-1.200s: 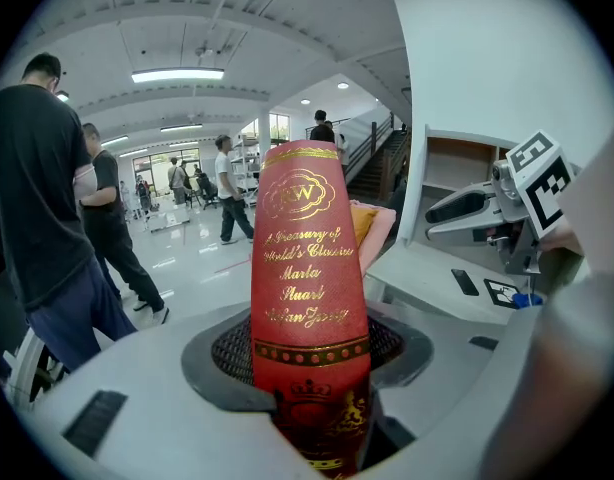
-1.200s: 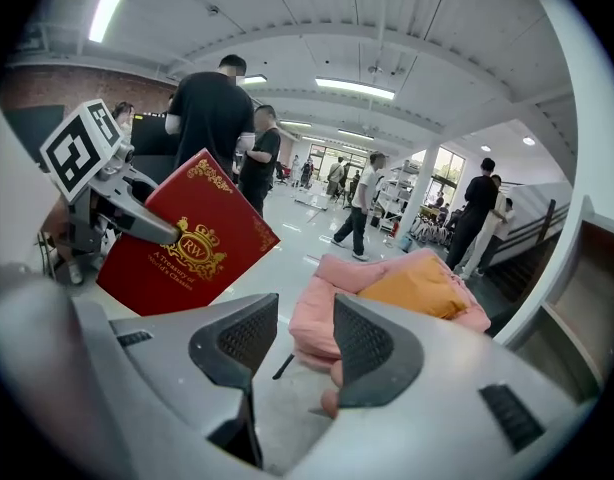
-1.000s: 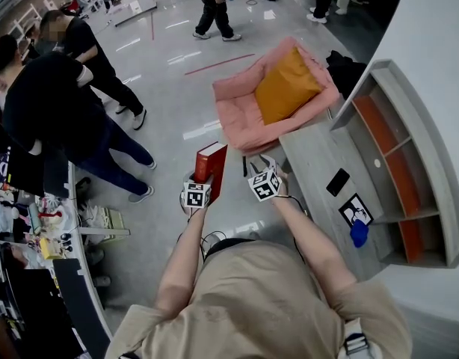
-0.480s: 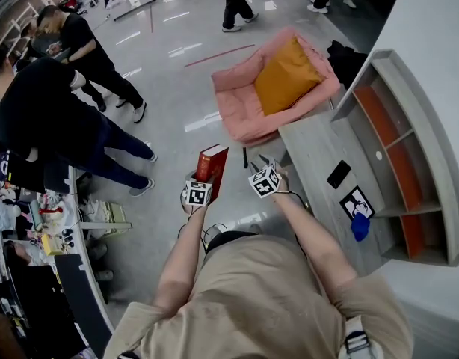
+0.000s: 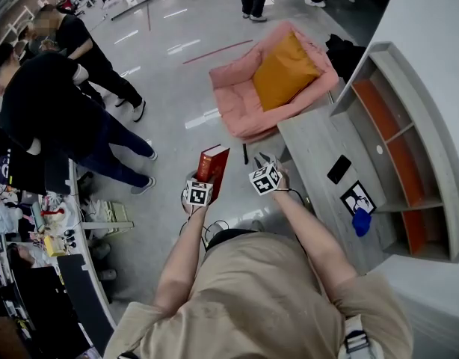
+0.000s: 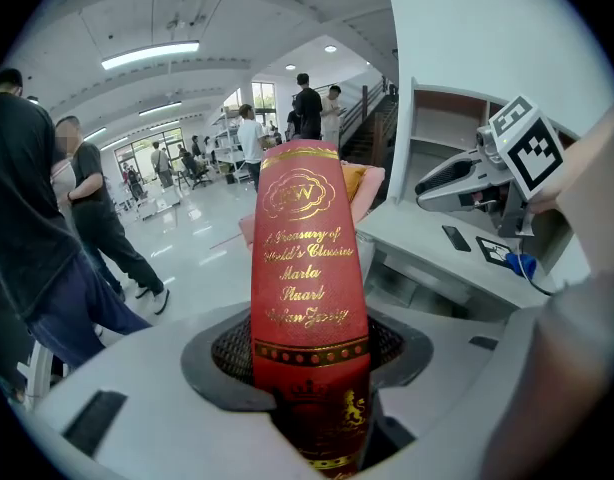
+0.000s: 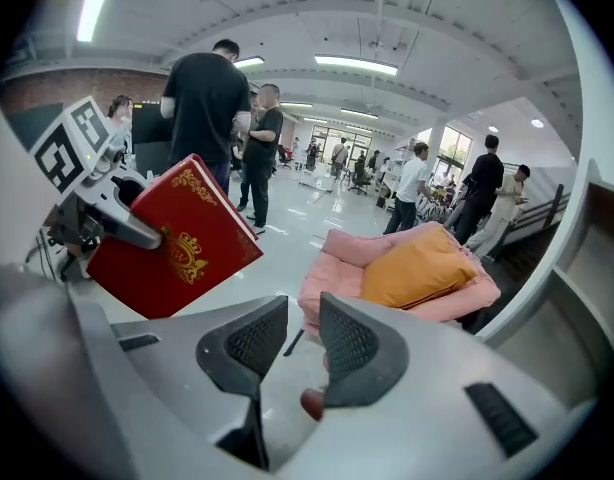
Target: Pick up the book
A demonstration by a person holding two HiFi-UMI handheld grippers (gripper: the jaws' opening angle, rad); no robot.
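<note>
Now our left hand-held gripper (image 5: 205,179) clamps the red book (image 6: 307,268) mid-frame, in the air. Our right hand-held gripper (image 7: 295,343) is empty, jaws barely apart. Pickup looks done, so next we just need a steady hold.

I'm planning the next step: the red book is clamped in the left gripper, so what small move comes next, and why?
Probably carry the book toward the grey desk: the left gripper holds it in mid-air, and the right gripper is empty.

Operator wears a tan short-sleeved shirt (image 5: 252,290) with a grey strap buckle (image 5: 353,343) at the right shoulder. Left gripper (image 6: 309,356) and right gripper (image 7: 292,340) have pale grey shells, dark mesh pads (image 7: 347,340) and white cubes (image 5: 265,179) bearing black square markers.
</note>
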